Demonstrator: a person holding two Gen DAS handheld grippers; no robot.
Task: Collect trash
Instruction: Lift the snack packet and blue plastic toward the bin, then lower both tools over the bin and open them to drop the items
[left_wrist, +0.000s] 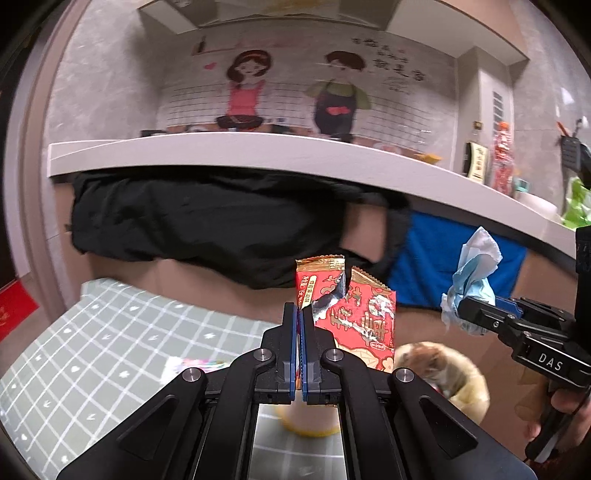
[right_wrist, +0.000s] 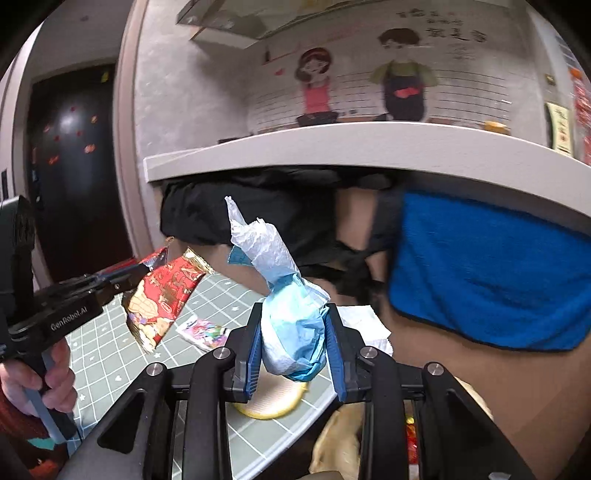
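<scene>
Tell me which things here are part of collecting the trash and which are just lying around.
Part of the job:
red snack wrapper, held in the left tool
blue-white tissue wad, held in the right tool
bin with yellow liner

Lying about:
blue towel
black cloth
tape roll

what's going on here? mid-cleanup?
Yes. A person holds a gripper in each hand, both raised over the checked table. The left gripper is shut on a torn red wrapper. The right gripper is clamped on a wad of blue and white tissue. A lined bin with some trash in it sits below, beside the table. A small colourful packet and a roll of tape lie on the table.
</scene>
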